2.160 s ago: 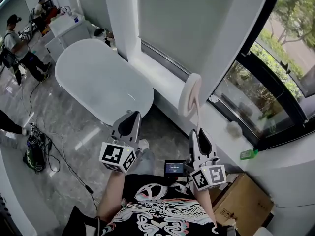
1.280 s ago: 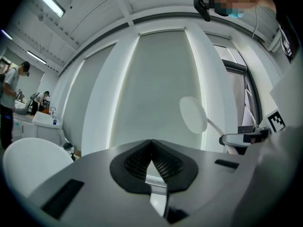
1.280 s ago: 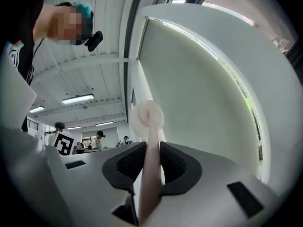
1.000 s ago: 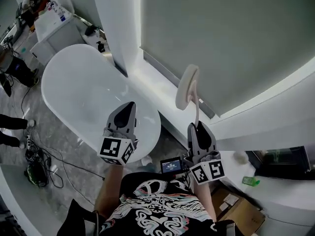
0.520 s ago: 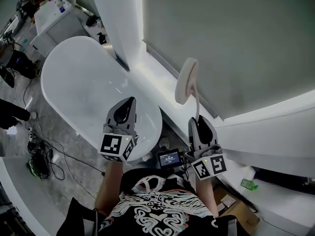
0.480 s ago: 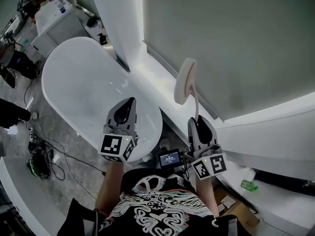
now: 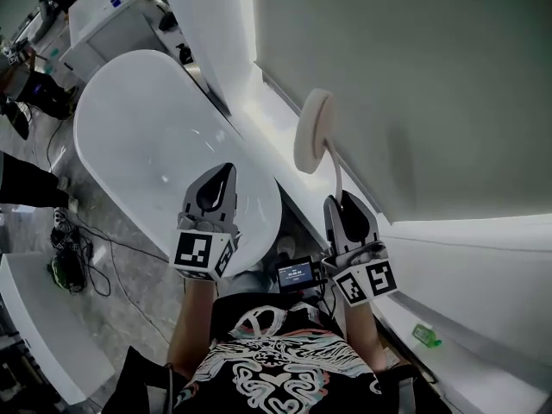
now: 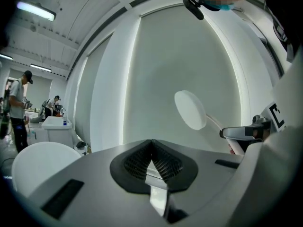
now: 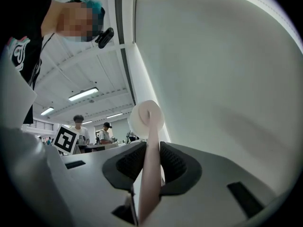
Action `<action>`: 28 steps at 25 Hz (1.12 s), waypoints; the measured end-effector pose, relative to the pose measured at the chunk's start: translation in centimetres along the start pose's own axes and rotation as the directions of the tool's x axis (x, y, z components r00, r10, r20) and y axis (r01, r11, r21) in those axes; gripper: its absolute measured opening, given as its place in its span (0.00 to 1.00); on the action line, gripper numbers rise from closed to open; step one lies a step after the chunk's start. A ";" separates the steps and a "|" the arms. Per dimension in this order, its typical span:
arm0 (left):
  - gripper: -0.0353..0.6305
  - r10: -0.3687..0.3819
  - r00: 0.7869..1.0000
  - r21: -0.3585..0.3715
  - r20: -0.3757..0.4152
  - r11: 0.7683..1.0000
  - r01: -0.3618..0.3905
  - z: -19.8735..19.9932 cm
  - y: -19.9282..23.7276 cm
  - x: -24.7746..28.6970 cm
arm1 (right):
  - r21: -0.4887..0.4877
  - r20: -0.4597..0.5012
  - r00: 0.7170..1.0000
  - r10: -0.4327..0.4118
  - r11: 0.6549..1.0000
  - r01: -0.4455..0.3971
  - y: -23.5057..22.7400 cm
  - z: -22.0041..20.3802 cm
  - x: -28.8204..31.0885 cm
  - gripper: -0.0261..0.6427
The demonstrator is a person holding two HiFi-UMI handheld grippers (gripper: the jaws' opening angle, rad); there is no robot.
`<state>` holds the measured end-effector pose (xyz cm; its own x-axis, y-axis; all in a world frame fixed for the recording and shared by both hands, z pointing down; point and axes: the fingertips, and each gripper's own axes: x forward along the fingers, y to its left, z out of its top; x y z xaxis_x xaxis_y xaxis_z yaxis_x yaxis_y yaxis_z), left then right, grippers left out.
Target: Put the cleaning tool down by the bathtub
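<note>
The cleaning tool is a round pale pad on a long thin handle. My right gripper is shut on the handle and holds the tool upright, pad at the top, in front of the grey blind. The handle runs up between the right jaws. My left gripper is shut with nothing in it and hovers over the near end of the white oval bathtub. From the left gripper view the tool's pad shows to the right.
A white ledge runs along the window wall beside the tub. A white cabinet stands at the tub's far end. Cables lie on the grey floor at left, where people stand. A small screen hangs near my waist.
The view has swung away from the window to the blind and tub. Both grippers have come over the tub's near end, and the tool's pad has moved left and up.
</note>
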<state>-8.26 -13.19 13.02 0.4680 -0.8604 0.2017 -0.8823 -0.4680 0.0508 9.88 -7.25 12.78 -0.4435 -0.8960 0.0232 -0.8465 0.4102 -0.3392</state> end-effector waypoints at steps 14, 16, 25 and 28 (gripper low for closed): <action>0.08 0.020 0.998 -0.043 -0.059 0.999 -0.023 -3.5 3.5 -0.2 | -0.011 -0.096 0.995 -0.017 1.000 0.016 -0.3 -3.4 2.8 0.20; 0.08 0.025 0.997 -0.051 -0.068 0.998 -0.028 -4.2 4.1 0.0 | -0.018 -0.111 0.994 -0.022 1.000 0.020 -0.3 -4.0 3.3 0.20; 0.08 0.026 0.992 -0.053 -0.127 0.998 -0.033 -8.0 6.1 1.1 | -0.013 -0.181 0.983 -0.022 1.000 0.020 -1.0 -7.8 5.7 0.20; 0.08 0.034 0.989 -0.063 -0.144 0.997 -0.044 -9.0 6.2 1.3 | -0.003 -0.192 0.981 -0.021 1.000 0.021 -1.5 -8.5 6.1 0.20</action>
<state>-13.54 -15.41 22.44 0.4253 -0.8378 0.3423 -0.9033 -0.4163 0.1035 5.92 -11.84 21.41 -0.4740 -0.8550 0.2104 -0.8565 0.3922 -0.3355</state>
